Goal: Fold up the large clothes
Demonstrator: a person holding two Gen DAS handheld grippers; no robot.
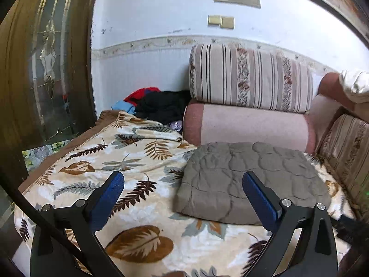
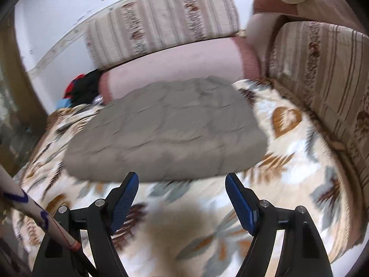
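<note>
Both grippers, left gripper (image 1: 183, 182) and right gripper (image 2: 182, 183), hang wide and empty above the leaf blanket (image 1: 129, 152); beyond them the grey quilted garment (image 1: 249, 180) lies folded square, while the clothes pile (image 1: 156, 103) farther back looks unfolded

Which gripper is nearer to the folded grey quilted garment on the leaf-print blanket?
Right, by a small margin. The right gripper hovers open at the folded grey quilted garment's near edge; the left gripper stands open, back toward its left corner.
</note>
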